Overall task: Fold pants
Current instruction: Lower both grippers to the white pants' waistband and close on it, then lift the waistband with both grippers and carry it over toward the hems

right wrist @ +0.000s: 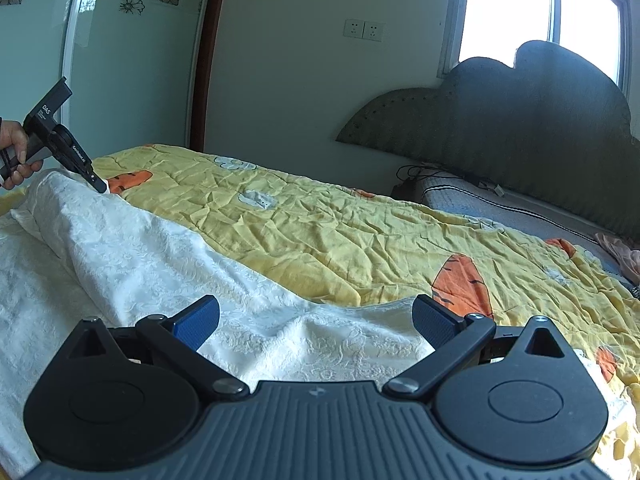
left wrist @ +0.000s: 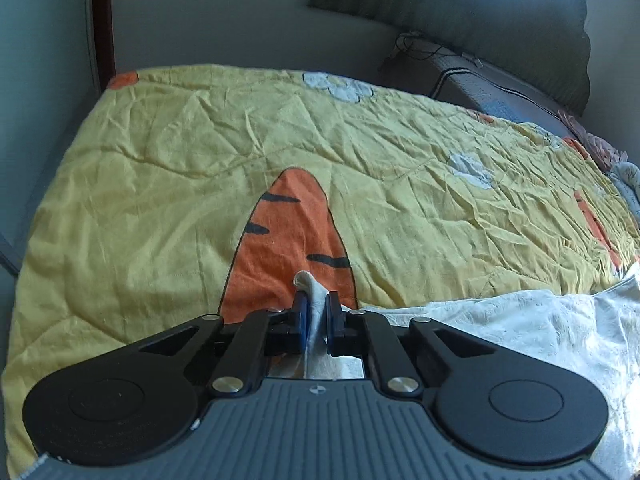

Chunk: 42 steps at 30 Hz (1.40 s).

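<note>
Left tongs (left wrist: 316, 312) pinch a fold of white pants (left wrist: 520, 328); right tongs (right wrist: 316, 324) gape wide above them

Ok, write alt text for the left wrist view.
The left gripper is shut on a pinched corner of the white pants, which lie on a yellow quilt printed with an orange carrot.

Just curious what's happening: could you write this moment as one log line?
left claw: shut on pants | right claw: open, over pants | quilt: under pants
</note>
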Each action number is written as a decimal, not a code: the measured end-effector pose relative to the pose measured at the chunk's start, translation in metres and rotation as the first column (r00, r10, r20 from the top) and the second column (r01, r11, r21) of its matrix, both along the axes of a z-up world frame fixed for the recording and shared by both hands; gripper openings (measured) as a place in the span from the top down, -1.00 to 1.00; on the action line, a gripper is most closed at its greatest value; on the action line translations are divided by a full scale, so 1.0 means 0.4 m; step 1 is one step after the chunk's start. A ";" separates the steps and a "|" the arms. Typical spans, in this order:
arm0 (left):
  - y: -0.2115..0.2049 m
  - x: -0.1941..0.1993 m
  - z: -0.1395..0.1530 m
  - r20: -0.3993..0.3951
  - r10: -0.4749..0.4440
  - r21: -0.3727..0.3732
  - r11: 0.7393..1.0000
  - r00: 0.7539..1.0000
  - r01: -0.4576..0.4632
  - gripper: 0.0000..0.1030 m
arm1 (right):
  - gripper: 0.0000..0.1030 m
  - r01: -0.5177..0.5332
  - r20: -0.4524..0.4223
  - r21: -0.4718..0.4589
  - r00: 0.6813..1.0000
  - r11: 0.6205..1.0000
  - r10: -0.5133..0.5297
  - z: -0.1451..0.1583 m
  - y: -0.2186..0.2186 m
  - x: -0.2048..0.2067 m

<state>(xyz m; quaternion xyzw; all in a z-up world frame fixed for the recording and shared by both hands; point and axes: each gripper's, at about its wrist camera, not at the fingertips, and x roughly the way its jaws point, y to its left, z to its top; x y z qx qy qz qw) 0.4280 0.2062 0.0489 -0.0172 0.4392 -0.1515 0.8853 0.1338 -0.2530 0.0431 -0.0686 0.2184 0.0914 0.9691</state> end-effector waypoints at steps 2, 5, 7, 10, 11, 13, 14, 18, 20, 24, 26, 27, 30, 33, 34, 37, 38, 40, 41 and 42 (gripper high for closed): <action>0.004 -0.039 0.043 0.099 -0.007 -0.023 1.000 0.995 0.010 0.85 | -1.00 -0.011 0.006 -0.001 1.000 1.000 0.011 0.005 -0.006 0.009; 0.019 -0.135 0.135 0.279 -0.022 -0.121 0.991 0.960 0.058 0.87 | -1.00 -0.086 0.003 -0.014 0.996 0.996 0.086 0.016 -0.018 0.041; 0.029 -0.225 0.191 0.398 -0.037 -0.186 0.975 0.917 0.120 0.87 | -1.00 -0.196 -0.076 0.007 0.978 0.981 0.196 0.023 -0.031 0.101; 0.049 -0.363 0.225 0.522 -0.026 -0.288 0.936 0.853 0.204 0.87 | -1.00 -0.329 -0.186 0.040 0.925 0.943 0.331 0.021 -0.042 0.194; 0.053 -0.400 0.227 0.545 -0.016 -0.305 0.928 0.838 0.216 0.87 | -1.00 -0.352 -0.201 0.030 0.915 0.935 0.351 0.021 -0.039 0.222; 0.059 -0.453 0.222 0.556 0.010 -0.344 0.913 0.831 0.219 0.87 | -1.00 -0.396 -0.249 0.006 0.888 0.918 0.385 0.016 -0.027 0.288; 0.061 -0.473 0.219 0.557 0.018 -0.356 0.908 0.830 0.219 0.87 | -1.00 -0.412 -0.272 0.003 0.876 0.911 0.397 0.012 -0.022 0.313; 0.074 -0.518 0.190 0.540 0.041 -0.395 0.894 0.841 0.210 0.87 | -0.98 -0.472 -0.380 -0.008 0.817 0.882 0.434 -0.032 0.009 0.412; 0.080 -0.529 0.186 0.542 0.044 -0.398 0.893 0.839 0.210 0.87 | -0.39 -0.499 -0.430 0.017 0.779 0.867 0.456 -0.051 0.019 0.444; 0.097 -0.546 0.188 0.551 0.045 -0.413 0.883 0.833 0.225 0.87 | 0.21 -0.544 -0.516 0.022 0.712 0.838 0.476 -0.093 0.041 0.481; 0.095 -0.555 0.191 0.559 0.028 -0.402 0.883 0.829 0.241 0.87 | 0.21 -0.559 -0.531 0.032 0.693 0.829 0.488 -0.103 0.046 0.493; 0.095 -0.560 0.191 0.564 0.019 -0.396 0.883 0.826 0.250 0.87 | 0.21 -0.563 -0.531 0.041 0.688 0.826 0.495 -0.102 0.047 0.497; 0.095 -0.573 0.188 0.567 0.008 -0.401 0.876 0.823 0.268 0.87 | 0.19 -0.579 -0.552 0.081 0.652 0.811 0.520 -0.107 0.054 0.515; 0.100 -0.582 0.179 0.562 0.021 -0.414 0.873 0.827 0.259 0.87 | 0.22 -0.577 -0.560 0.097 0.642 0.811 0.524 -0.107 0.063 0.526; 0.103 -0.583 0.176 0.558 0.027 -0.419 0.872 0.829 0.254 0.87 | 0.33 -0.577 -0.564 0.100 0.639 0.811 0.524 -0.106 0.067 0.528; 0.113 -0.580 0.168 0.545 0.046 -0.427 0.874 0.837 0.230 0.87 | 0.69 -0.581 -0.575 0.076 0.638 0.810 0.512 -0.103 0.078 0.524; 0.117 -0.576 0.163 0.539 0.053 -0.431 0.875 0.840 0.222 0.87 | 0.85 -0.580 -0.576 0.077 0.639 0.811 0.511 -0.100 0.079 0.520; 0.129 -0.571 0.159 0.523 0.077 -0.445 0.874 0.849 0.196 0.87 | 0.87 -0.578 -0.565 0.052 0.656 0.815 0.501 -0.088 0.083 0.499; 0.134 -0.568 0.157 0.515 0.086 -0.454 0.871 0.853 0.186 0.87 | 0.87 -0.574 -0.558 0.046 0.664 0.817 0.498 -0.081 0.084 0.490; 0.139 -0.564 0.154 0.507 0.096 -0.461 0.870 0.857 0.175 0.87 | 0.88 -0.571 -0.545 0.042 0.675 0.820 0.498 -0.069 0.085 0.477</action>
